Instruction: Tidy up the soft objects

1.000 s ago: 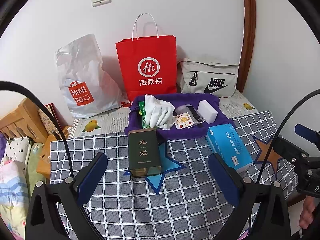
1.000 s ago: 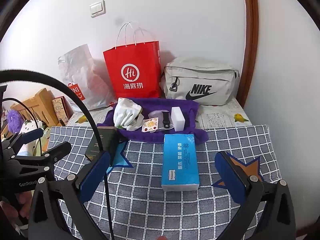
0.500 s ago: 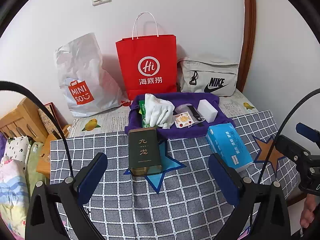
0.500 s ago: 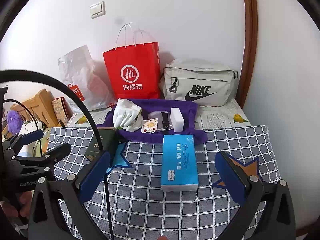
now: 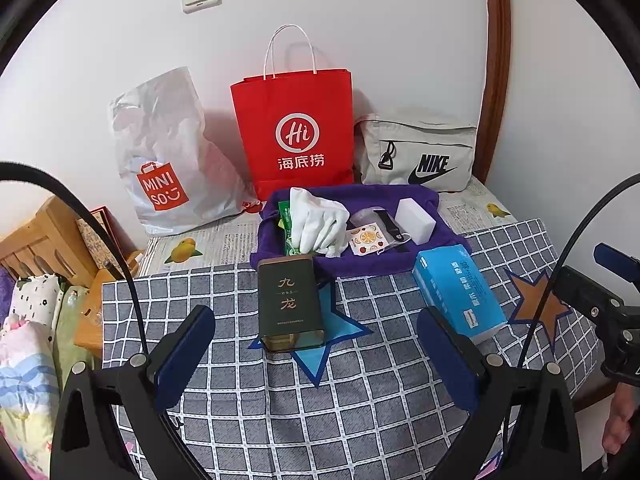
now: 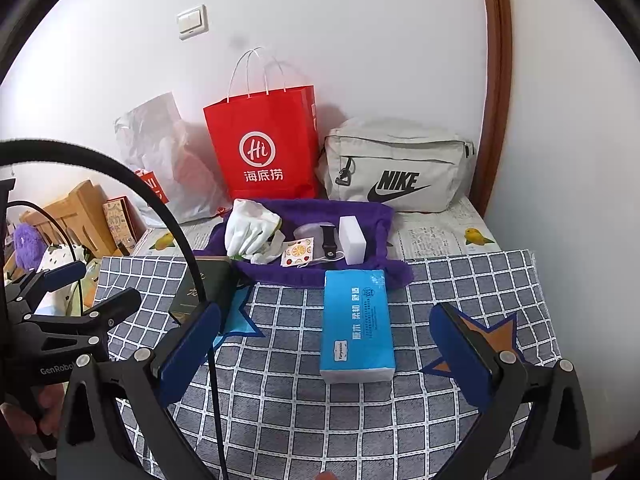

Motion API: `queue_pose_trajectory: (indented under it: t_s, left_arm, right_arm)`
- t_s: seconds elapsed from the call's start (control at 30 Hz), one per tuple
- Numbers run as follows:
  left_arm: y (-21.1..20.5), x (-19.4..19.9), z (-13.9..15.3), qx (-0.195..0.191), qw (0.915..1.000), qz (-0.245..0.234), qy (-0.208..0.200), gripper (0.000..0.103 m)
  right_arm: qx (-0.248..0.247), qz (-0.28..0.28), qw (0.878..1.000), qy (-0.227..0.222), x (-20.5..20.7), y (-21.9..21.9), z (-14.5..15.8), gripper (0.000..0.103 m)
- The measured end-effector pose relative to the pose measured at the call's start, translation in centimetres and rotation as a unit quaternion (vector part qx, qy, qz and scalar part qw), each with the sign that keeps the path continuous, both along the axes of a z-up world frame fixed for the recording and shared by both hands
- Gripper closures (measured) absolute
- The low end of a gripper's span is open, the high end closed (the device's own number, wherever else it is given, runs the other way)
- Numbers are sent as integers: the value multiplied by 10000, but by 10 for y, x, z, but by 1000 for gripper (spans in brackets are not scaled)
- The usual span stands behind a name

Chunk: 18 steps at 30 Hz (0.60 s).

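Observation:
A purple cloth tray (image 5: 416,194) (image 6: 376,216) at the back of the checked tablecloth holds white gloves (image 5: 318,220) (image 6: 250,226), a white sponge block (image 5: 415,221) (image 6: 353,239), a fruit-print pouch (image 5: 367,238) (image 6: 298,251) and a black strap (image 6: 329,240). A blue tissue pack (image 5: 458,294) (image 6: 358,326) lies in front of the tray. A dark green tin (image 5: 289,303) (image 6: 204,290) lies on a blue star. My left gripper (image 5: 316,354) is open, just short of the tin. My right gripper (image 6: 324,354) is open, its jaws either side of the tissue pack's near end.
Against the wall stand a MINISO plastic bag (image 5: 168,160), a red paper bag (image 5: 296,128) (image 6: 266,144) and a grey Nike bag (image 5: 420,152) (image 6: 396,168). Newspaper (image 6: 436,236) covers the table's back strip. Bedding and a wooden crate (image 5: 40,236) lie off the left edge.
Both views have shifted only slightly; the right gripper has crept a little forward toward the tissue pack. Nothing on the table has moved.

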<state>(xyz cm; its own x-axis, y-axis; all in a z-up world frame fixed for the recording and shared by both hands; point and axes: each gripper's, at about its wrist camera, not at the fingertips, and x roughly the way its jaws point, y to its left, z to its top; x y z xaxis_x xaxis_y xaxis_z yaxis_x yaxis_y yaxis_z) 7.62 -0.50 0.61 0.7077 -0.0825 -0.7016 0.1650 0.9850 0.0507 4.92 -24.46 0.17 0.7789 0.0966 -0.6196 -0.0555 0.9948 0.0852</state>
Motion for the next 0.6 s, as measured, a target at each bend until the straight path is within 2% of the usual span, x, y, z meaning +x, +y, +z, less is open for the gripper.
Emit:
queue_pose_trajectory:
  t_s: [0.6]
  left_arm:
    - [1, 3, 1, -43, 10000, -9, -31, 1]
  right_arm:
    - [20, -16, 10000, 7, -1, 2, -1, 0]
